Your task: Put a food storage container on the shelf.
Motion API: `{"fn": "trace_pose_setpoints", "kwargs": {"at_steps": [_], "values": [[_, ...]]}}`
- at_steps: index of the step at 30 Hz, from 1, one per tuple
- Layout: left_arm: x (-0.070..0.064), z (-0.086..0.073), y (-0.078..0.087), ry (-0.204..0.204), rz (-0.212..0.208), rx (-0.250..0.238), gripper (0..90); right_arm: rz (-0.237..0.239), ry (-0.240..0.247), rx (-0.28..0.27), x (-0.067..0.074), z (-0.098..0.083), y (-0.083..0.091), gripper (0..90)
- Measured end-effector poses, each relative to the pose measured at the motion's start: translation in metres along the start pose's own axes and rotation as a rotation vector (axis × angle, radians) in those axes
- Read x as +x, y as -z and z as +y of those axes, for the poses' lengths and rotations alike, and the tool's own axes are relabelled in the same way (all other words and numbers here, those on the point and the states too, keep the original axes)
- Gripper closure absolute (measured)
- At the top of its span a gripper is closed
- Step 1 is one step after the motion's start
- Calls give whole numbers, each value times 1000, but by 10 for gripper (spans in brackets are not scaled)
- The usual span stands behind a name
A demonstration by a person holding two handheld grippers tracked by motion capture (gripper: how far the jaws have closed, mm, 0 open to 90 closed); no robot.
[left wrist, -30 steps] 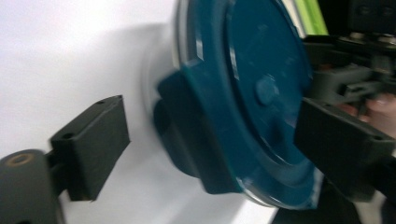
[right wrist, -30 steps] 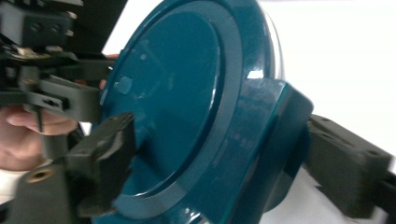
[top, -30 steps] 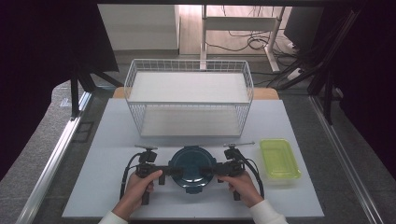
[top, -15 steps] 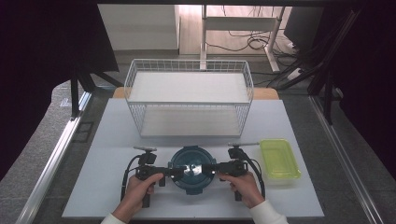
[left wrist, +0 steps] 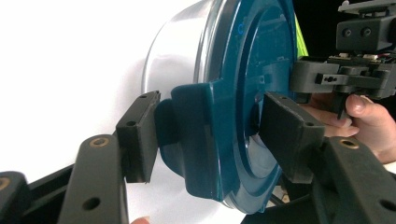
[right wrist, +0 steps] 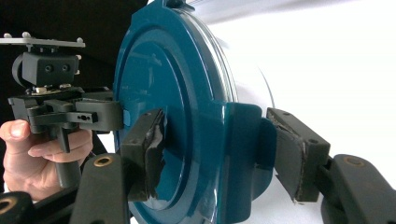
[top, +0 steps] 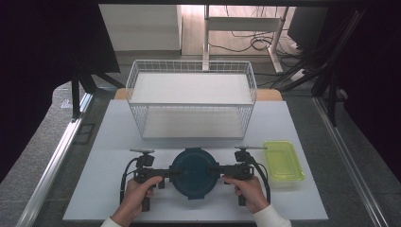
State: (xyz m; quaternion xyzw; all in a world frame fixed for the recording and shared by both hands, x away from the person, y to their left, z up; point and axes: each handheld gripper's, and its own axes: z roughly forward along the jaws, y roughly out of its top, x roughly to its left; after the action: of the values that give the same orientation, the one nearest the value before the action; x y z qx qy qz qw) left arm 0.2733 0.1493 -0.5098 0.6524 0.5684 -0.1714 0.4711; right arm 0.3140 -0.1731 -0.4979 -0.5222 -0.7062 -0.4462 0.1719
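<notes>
our left gripper (top: pixel 177 172) and right gripper (top: pixel 213 169) have just been closing, each now clamped on a side clip of the blue-lidded container (top: pixel 193 171) at the table's (top: pixel 113 127) near edge, ready to lift.

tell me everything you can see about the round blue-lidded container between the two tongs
The container is round, with a see-through bowl under a glossy dark teal plastic lid that has raised rings and a clip tab at each side. It sits upright, lid on, near the front edge of the white table. The left tongs and right tongs have just been closing over opposite tabs, one pad above and one below.
</notes>
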Motion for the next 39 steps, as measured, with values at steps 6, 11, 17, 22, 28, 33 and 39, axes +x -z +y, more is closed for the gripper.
{"fn": "trace_pose_setpoints", "kwargs": {"at_steps": [6, 11, 17, 22, 28, 33, 39], "values": [[-4, 0, 2, -21, 17, -13, 404, -7, 10, -8, 4, -1, 1, 395], [-7, 2, 4, -33, 18, -19, 405, -14, 28, -19, 8, 0, 3, 395], [-10, 3, 5, -40, 17, -24, 405, -14, 37, -21, 10, 2, 6, 395], [-15, 5, 6, -41, 16, -37, 405, -15, 54, -32, 13, 6, 10, 395], [-16, 13, 4, -29, 6, -27, 406, -25, 48, -44, 14, 12, 12, 394], [-28, 27, 12, -51, 5, -39, 406, -25, 68, -59, 25, 26, 20, 394], [-40, 42, 18, -71, -5, -61, 406, -36, 99, -86, 38, 41, 31, 394]]}}
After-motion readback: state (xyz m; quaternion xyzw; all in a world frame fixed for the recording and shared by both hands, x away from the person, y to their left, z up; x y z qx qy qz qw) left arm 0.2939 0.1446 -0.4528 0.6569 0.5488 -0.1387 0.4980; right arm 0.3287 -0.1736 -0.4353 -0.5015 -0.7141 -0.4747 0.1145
